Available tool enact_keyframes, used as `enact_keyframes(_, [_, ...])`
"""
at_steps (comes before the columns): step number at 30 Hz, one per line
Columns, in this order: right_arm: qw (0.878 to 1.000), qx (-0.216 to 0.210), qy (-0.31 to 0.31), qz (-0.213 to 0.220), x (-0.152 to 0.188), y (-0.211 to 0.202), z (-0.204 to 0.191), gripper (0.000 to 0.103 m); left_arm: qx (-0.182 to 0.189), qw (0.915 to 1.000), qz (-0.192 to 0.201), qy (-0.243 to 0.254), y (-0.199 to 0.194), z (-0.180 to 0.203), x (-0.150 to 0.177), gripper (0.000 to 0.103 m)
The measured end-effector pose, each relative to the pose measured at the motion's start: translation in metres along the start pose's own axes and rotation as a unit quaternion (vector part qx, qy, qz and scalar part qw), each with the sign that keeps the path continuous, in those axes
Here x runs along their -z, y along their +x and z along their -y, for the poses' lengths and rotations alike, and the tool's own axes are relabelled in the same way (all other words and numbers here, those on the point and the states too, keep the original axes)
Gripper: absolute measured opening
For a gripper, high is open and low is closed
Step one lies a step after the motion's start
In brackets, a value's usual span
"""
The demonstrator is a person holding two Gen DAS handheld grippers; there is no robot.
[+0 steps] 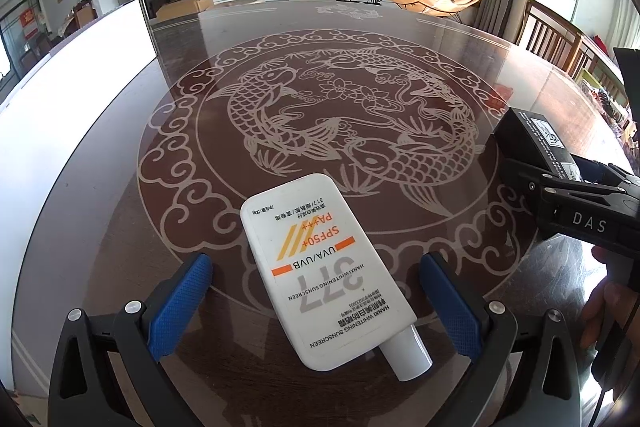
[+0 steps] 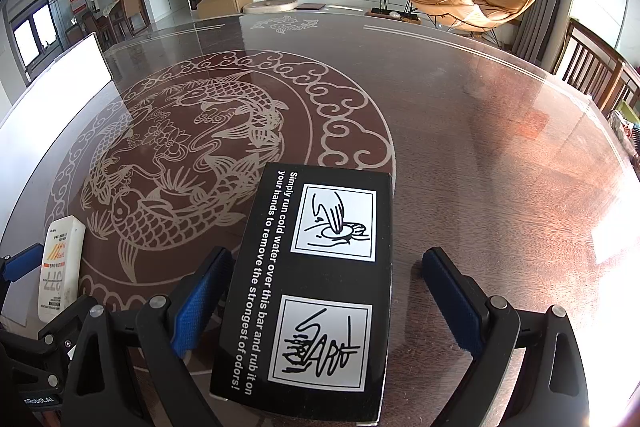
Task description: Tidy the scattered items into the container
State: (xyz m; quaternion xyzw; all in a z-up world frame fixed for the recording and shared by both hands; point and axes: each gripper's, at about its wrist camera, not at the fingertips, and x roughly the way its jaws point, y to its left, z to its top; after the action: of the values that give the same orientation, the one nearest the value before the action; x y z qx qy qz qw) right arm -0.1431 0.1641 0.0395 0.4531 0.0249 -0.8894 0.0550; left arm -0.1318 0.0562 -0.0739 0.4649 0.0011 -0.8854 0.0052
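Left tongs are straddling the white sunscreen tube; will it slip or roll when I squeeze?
The flat white plastic sunscreen tube lies label-up, so rolling seems unlikely. Its smooth skin may slip on the glossy glass tabletop. It lies askew between the open left tongs, so it may twist.

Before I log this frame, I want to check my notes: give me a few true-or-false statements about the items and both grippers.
1. The sunscreen tube lies flat on the table. True.
2. The left gripper is shut on the tube. False: its jaws stand open on either side of it.
3. The black box sits between the right gripper's open fingers. True.
4. The box's printing is all pictures. False: it carries English instructions too.
5. The tube's cap points away from the left gripper. False: it points toward it.
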Motion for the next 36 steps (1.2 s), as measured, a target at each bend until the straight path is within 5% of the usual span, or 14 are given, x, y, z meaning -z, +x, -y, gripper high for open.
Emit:
enact_keyframes(11, [1.000,0.000,0.000,0.000,0.000,0.000,0.001,0.097,0.072,0.9920,-0.005,0.104,-0.006,-0.033,0.007,0.103])
enact_keyframes(27, [1.000,0.006,0.000,0.001,0.000,-0.001,0.000,0.094,0.037,0.9975,-0.003,0.060,0.008,-0.050,-0.014,0.103])
enact_keyframes(32, [1.000,0.001,-0.014,0.002,0.007,-0.006,-0.017,0.092,0.037,0.9975,0.016,0.059,-0.004,-0.050,-0.004,0.075])
enact_keyframes(36, [1.000,0.003,-0.010,0.003,0.017,-0.012,-0.026,0.091,0.043,0.9970,0.019,0.061,-0.006,-0.050,-0.004,0.072])
